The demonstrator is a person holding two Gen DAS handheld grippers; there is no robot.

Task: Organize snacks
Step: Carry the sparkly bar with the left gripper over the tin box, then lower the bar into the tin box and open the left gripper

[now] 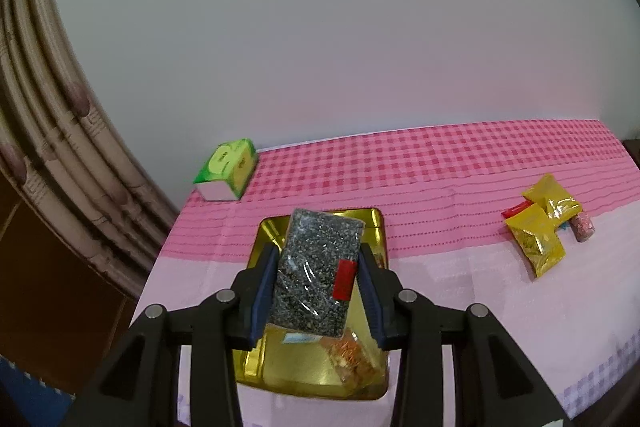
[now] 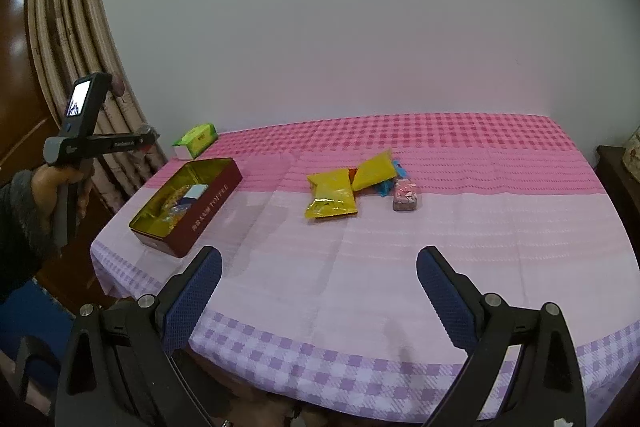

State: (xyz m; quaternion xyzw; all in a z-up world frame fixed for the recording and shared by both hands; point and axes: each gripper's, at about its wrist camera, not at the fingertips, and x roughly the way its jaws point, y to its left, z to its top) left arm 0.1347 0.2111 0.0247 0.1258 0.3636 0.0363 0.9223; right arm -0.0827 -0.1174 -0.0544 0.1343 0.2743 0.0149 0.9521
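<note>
My left gripper [image 1: 318,259] is shut on a clear pack of dark seeds with a red label [image 1: 316,267] and holds it above the open gold-lined tin [image 1: 256,363]. The tin holds an orange snack bag [image 1: 352,355] and a small blue-white packet. In the right wrist view the tin [image 2: 208,211] is dark red outside and stands at the table's left. Two yellow packets [image 2: 332,195], a red and a blue wrapper and a pink-wrapped snack [image 2: 406,197] lie mid-table. My right gripper [image 2: 320,267] is open and empty above the table's near edge.
A green tissue box [image 1: 228,167] stands at the far left corner by the wall. The table has a pink checked cloth [image 2: 400,267]. Curtains hang at the left. The left hand-held gripper [image 2: 80,147] shows at the left of the right wrist view.
</note>
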